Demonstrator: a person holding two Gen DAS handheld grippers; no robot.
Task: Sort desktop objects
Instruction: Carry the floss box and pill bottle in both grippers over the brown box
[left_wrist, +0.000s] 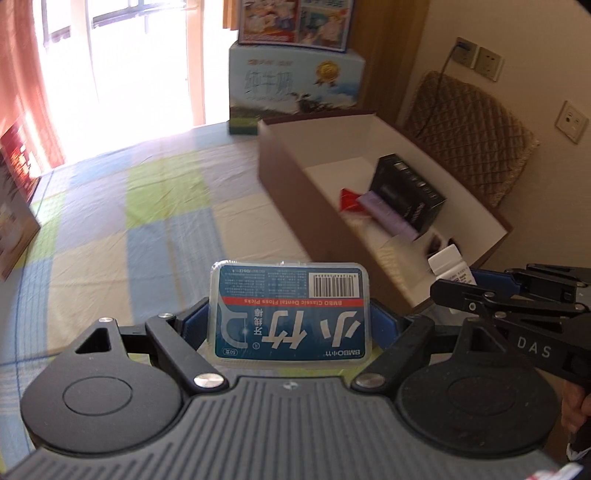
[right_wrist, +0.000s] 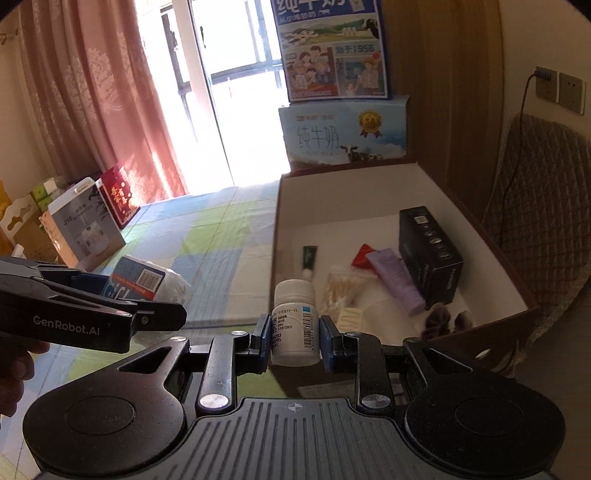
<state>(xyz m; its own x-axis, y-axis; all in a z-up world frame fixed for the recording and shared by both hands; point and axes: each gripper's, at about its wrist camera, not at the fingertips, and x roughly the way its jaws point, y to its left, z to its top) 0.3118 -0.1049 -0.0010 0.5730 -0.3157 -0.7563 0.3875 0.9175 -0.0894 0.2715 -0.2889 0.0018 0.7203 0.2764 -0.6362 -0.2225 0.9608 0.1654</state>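
The floss box is a flat clear case with a blue label and barcode, clamped between the 2 blue pads of the left gripper above the checked cloth. The bottle is white with a printed label, pinched upright in the right gripper at the near edge of the open carton

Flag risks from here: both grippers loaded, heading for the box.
1. The right gripper grips the white pill bottle low on its smooth round body, so it may tip or slip.
2. The left gripper with the floss pick box travels close beside it; they could collide.
3. The storage box is already crowded near its front.
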